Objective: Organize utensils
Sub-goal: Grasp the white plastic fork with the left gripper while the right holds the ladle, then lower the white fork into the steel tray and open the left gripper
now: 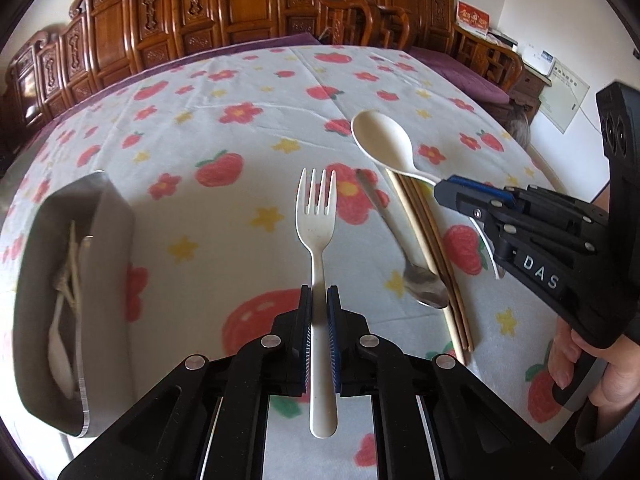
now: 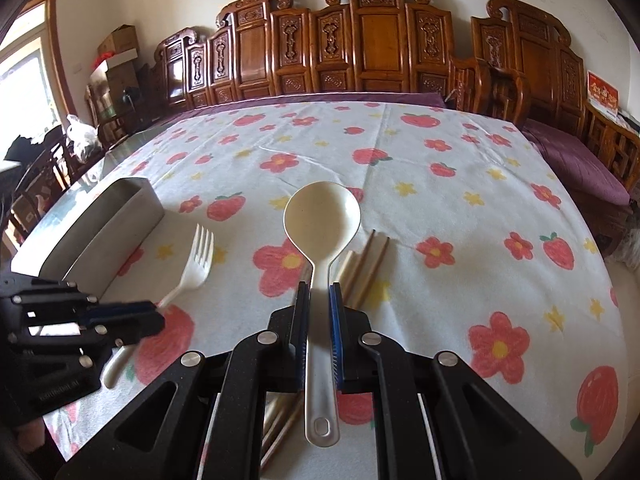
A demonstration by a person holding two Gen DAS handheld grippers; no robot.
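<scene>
My left gripper (image 1: 319, 300) is shut on the handle of a cream plastic fork (image 1: 316, 216), held above the table with tines pointing away. It also shows in the right wrist view (image 2: 154, 314) with the fork (image 2: 196, 256). My right gripper (image 2: 319, 296) is shut on the handle of a cream plastic spoon (image 2: 322, 216); in the left wrist view the gripper (image 1: 448, 190) holds the spoon (image 1: 380, 140) over the chopsticks. A metal utensil box (image 1: 60, 280) lies at the left with pale utensils inside; it also shows in the right wrist view (image 2: 100, 224).
Wooden chopsticks (image 1: 432, 248) and a metal spoon (image 1: 424, 284) lie on the flowered tablecloth (image 1: 200, 208) between the grippers. The chopsticks (image 2: 368, 264) lie under the right gripper. Carved wooden furniture (image 2: 360, 48) stands behind the table. A purple bench cushion (image 2: 576, 160) lies at the right.
</scene>
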